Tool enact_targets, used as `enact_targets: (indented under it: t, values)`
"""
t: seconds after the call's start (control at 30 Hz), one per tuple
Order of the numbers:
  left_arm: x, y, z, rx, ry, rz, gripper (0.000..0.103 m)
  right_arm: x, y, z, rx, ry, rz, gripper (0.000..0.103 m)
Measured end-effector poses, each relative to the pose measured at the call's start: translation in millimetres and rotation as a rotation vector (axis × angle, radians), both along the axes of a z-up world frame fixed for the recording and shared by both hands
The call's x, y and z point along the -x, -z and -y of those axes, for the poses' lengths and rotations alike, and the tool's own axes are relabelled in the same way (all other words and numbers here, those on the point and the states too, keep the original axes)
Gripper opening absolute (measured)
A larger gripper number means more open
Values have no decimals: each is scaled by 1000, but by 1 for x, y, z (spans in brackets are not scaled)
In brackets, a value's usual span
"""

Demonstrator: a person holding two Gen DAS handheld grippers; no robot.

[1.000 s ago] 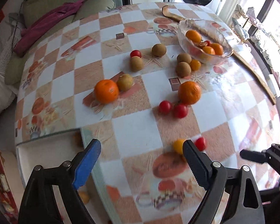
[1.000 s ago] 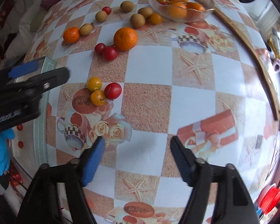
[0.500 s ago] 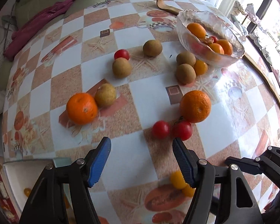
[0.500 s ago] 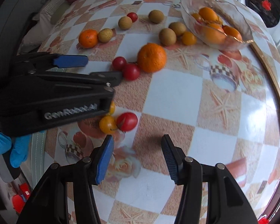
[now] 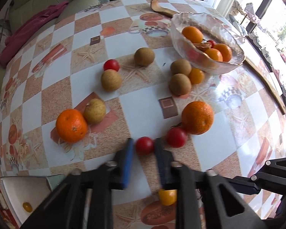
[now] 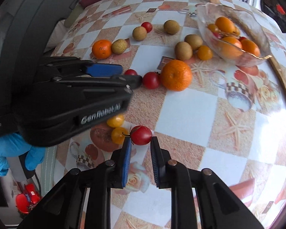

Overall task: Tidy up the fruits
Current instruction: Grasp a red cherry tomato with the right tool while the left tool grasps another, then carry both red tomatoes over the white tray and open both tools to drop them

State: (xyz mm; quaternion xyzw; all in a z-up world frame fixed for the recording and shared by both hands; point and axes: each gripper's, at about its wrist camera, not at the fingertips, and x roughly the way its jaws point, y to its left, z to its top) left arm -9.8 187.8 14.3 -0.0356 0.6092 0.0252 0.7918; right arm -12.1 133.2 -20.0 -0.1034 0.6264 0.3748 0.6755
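Oranges, brown kiwis and red and yellow cherry tomatoes lie scattered on a checked tablecloth. My left gripper has its jaws narrowed around a red tomato, which sits on the table between the tips; it also shows in the right wrist view. A second red tomato and a large orange lie just right of it. My right gripper has its jaws narrowed around another red tomato, the tips at its near sides. Two yellow tomatoes lie to its left.
A glass bowl with oranges and a tomato stands at the back right, also seen in the right wrist view. An orange and a pale fruit lie left. A white tray holding a yellow tomato sits below the table edge.
Both grippers moved forward and their jaws narrowed from wide open: the left around a red tomato beside the large orange, the right around the red tomato beside the yellow ones.
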Motion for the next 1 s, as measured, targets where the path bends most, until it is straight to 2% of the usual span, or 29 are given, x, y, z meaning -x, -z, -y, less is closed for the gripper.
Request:
enact_targets:
  t: [0.2, 0.47, 0.7, 1.0]
  values:
    - [5, -9, 14, 34, -1, 7, 21, -3, -6, 27, 8, 90, -49, 22]
    - [39, -42, 20, 67, -46, 43, 20, 6, -17, 57, 34, 151, -81, 22]
    - [86, -69, 0, 51, -104, 49, 21, 21, -34, 59, 56, 141, -71, 22]
    - [133, -86, -28, 44, -189, 55, 21, 43, -53, 41, 75, 123, -65, 22]
